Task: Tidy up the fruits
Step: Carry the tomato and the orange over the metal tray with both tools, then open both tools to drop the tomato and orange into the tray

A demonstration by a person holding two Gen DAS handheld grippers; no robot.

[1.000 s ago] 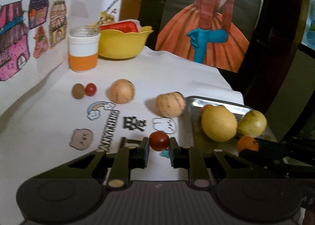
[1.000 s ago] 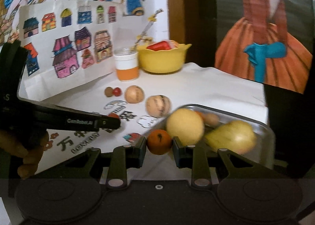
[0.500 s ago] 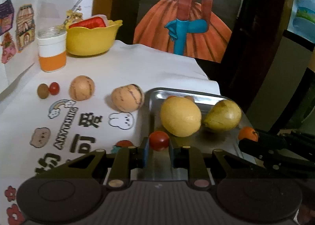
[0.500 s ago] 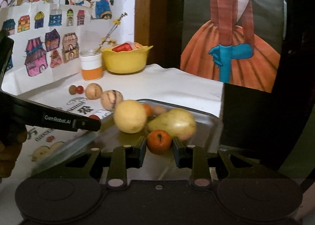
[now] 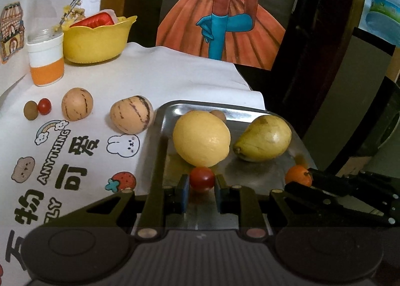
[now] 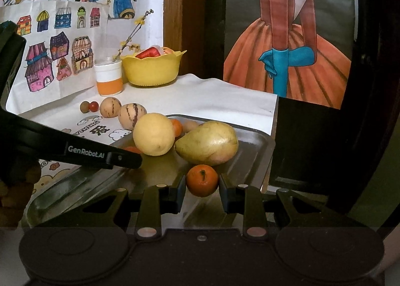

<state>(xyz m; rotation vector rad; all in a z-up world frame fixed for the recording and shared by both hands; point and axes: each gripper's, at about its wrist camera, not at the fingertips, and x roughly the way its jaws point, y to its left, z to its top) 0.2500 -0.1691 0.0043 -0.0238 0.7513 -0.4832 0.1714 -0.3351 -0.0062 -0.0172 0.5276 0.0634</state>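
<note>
Two grippers reach over the metal tray (image 5: 160, 133) at the near right of the table. The left gripper (image 5: 200, 187) is low and level, pointing far across the tray. Its jaws look clamped on a cherry tomato (image 5: 202, 178), just in front of the big yellow lemon (image 5: 201, 138). The right gripper (image 6: 202, 187) is level too, with its jaws clamped on a small orange (image 6: 202, 180) over the tray's near right part, close to the green pear (image 6: 207, 146).

Both the lemon and the pear lie in the tray. Behind them hide another small orange (image 6: 178, 127) and a brown fruit (image 6: 191, 126); only bits of them show. On the white cloth (image 5: 175, 78), left of the tray, sit two striped melons (image 5: 131, 118), a second cherry tomato (image 5: 44, 106) and a small brown fruit (image 5: 30, 110) touching it. Far back stand a yellow bowl (image 5: 96, 41) and an orange and white jar (image 5: 45, 61).

In the right wrist view the left gripper's black arm covers part of the tray. A bit of a hand (image 6: 15, 186) shows at the left edge, dark and cut off.
</note>
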